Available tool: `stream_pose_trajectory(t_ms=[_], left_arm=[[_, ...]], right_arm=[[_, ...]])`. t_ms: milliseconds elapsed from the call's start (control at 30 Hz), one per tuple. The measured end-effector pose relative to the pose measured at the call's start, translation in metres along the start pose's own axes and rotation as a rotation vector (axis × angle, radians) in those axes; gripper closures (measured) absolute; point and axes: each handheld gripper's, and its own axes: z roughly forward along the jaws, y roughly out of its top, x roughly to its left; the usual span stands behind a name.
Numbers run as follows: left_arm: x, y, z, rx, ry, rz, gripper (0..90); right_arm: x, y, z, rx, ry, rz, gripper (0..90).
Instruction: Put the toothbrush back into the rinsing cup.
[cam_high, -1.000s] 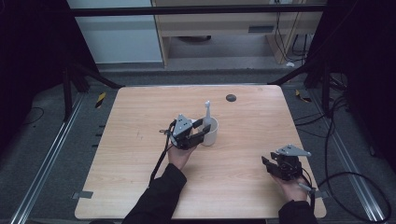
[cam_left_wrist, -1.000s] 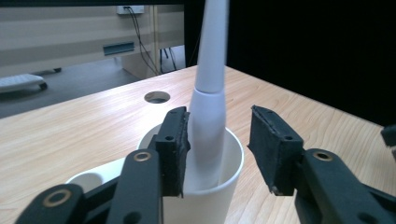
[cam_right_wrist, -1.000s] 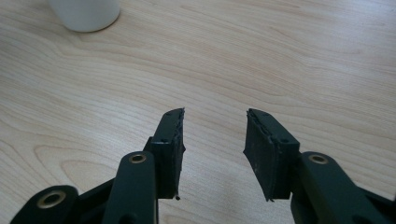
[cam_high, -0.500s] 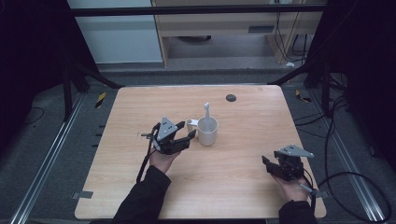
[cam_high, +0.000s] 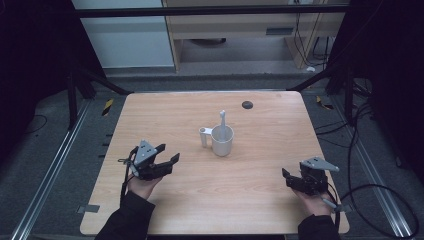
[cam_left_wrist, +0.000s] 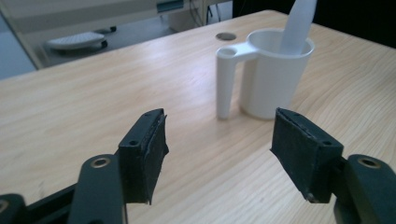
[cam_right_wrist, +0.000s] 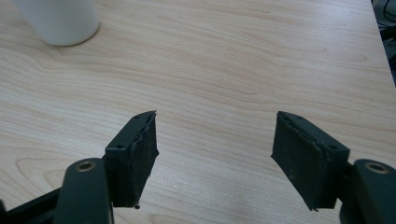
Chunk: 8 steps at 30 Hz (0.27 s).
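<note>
Right now both grippers are sitting low at the near edge of the bench (cam_high: 165, 120), each in one of the person's hands. On the left side the left gripper (cam_high: 167, 159) is hovering over the wood with its jaws spread wide, and they have just been opening; nothing is lying between them. The left gripper view is looking between two black pads (cam_left_wrist: 145, 154) across bare grain, straight toward the white cup (cam_left_wrist: 275, 77). Over on the right, the right gripper (cam_high: 289, 176) is resting near the bench's front corner, its jaws also parted wide and just been opening, with only bare wood showing between them in the right gripper view; the cup's base (cam_right_wrist: 58, 21) is peeking in at the top left corner there.

Moving farther out, the white cup (cam_high: 222, 141) is standing upright near the middle of the bench, well apart from both grippers, its tube-like handle (cam_high: 203, 137) pointing to the left. A white utensil (cam_high: 222, 121) is leaning inside it, its handle sticking up past the rim. Beyond that, a small dark round hole (cam_high: 247, 104) is sitting in the bench top near the far edge.
</note>
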Motion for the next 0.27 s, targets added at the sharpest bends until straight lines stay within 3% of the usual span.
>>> stream_pose_trajectory(t_ms=[267], left_arm=[[0.02,-0.024,-0.027,0.036,0.066,-0.034,31.9]], right_arm=[[0.0,-0.001,-0.001,-0.028,-0.025,-0.002,22.1]])
